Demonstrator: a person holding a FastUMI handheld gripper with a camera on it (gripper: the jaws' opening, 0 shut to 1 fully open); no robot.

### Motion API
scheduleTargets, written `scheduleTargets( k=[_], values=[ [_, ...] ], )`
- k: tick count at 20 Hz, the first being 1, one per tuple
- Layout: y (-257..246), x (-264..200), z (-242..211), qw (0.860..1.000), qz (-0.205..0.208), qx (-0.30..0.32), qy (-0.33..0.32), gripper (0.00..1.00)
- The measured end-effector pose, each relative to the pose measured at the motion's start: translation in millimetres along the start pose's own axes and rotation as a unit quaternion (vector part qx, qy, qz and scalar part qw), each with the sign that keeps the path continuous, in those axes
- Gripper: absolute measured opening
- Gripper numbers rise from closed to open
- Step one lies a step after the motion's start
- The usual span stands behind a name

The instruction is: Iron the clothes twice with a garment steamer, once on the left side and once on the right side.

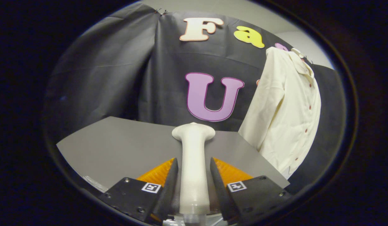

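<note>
Gripper [194, 179] pinching the garment steamer [193, 163] by its white handle, both fingers pressed on it, head pointing up ahead. Looks rigid, smooth, probably slippery plastic; mid-handle hold seems right. Cream shirt [286, 106] hangs beyond on the right, soft, light, above the grey worktop [118, 147].

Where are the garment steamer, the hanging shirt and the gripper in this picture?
garment steamer [193, 163], gripper view, middle of its white body.
shirt [285, 106], gripper view, front panel beside the buttons.
gripper [193, 171], gripper view, midway between its fingertips, which press the steamer's sides.
</note>
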State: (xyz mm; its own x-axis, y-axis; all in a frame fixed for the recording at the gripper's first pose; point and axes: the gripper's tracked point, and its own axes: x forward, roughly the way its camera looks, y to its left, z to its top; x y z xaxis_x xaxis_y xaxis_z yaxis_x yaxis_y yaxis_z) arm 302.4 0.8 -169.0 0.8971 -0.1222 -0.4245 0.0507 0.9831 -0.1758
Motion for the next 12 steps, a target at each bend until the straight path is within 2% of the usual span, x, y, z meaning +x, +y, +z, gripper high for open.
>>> scheduleTargets(
  k=[3, 6, 9, 12],
  values=[
    [-3, -1, -3, 1.0, -0.015, -0.014, -0.003, 0.42],
    [-2, -6, 4, 1.0, 0.002, 0.011, -0.029, 0.39],
    [-1, -22, 12, 0.995, 0.038, 0.069, -0.064, 0.38],
    [-11, -48, 22, 0.991, 0.05, 0.075, -0.095, 0.36]
  ],
)
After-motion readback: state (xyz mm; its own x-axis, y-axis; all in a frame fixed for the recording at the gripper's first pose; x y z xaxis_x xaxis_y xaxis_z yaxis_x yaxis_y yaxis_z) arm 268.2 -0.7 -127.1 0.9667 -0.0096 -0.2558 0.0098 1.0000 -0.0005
